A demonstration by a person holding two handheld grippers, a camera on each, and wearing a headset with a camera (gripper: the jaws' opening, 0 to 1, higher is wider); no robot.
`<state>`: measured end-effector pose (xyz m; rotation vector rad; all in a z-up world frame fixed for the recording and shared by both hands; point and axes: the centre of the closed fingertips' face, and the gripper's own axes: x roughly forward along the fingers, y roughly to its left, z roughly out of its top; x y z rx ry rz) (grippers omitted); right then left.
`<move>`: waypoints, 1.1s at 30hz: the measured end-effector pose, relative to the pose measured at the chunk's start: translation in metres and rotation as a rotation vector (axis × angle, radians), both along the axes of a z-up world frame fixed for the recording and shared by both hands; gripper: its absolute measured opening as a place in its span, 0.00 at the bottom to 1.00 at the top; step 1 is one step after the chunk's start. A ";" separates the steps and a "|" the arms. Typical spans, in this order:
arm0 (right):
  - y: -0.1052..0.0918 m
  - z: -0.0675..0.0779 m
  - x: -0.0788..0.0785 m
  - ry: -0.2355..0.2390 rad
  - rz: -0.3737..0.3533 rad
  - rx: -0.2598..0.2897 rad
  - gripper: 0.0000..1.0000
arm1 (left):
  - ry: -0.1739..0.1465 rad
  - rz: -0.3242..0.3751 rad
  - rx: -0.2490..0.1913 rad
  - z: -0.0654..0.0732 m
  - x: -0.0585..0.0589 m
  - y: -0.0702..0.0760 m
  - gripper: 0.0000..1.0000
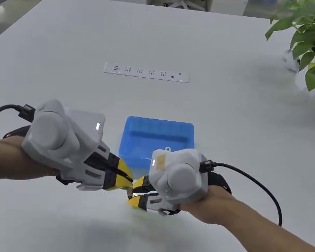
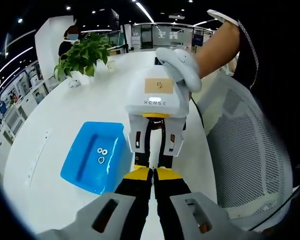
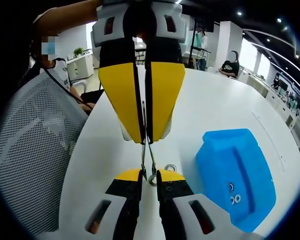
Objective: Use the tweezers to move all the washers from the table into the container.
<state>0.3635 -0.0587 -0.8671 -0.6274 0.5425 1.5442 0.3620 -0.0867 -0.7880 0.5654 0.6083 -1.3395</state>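
At the left of the head view the left gripper [image 1: 127,177] is held low over the white table [image 1: 226,105], its yellow-tipped jaws turned rightward. In the right gripper view those jaws are seen drawn together on the tweezers [image 3: 143,155], whose thin metal legs are pinched between the yellow pads [image 3: 121,100]. Directly opposite, tip to tip, the right gripper [image 1: 137,193] is pointed back at it. Its jaws are likewise brought close, and the far ends of the tweezers are caught between their yellow tips (a small ring is glimpsed there, too small to be made out for certain). A loose washer [image 3: 170,167] is seen lying flat on the table just beside the right gripper's tips, outside the container. Behind the two grippers, and a little to the right, the blue container [image 1: 157,121] is set on the table. Three washers [image 2: 101,160] are seen in it, close together on its floor. Farther back a white power strip [image 1: 147,72] is laid flat, well apart from the container. At the far right edge a green plant [image 1: 304,37] is seen.
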 end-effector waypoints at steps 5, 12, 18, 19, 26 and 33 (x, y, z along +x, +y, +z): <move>0.001 -0.002 0.000 -0.004 0.008 -0.006 0.13 | 0.000 0.001 0.001 0.000 0.001 0.000 0.06; 0.000 -0.003 -0.002 -0.003 0.022 -0.010 0.11 | 0.004 -0.002 0.004 -0.001 0.001 -0.001 0.06; 0.000 -0.003 -0.002 0.003 0.024 -0.009 0.10 | 0.006 -0.004 0.003 -0.001 0.000 -0.003 0.06; 0.000 -0.003 -0.002 0.001 0.026 -0.010 0.10 | 0.006 -0.003 0.003 -0.001 0.001 -0.003 0.06; 0.000 -0.003 -0.002 0.001 0.029 -0.012 0.10 | 0.007 -0.004 0.010 -0.002 0.001 -0.003 0.06; -0.001 -0.002 -0.002 -0.003 0.031 -0.015 0.10 | 0.005 -0.006 0.014 -0.002 0.001 -0.004 0.06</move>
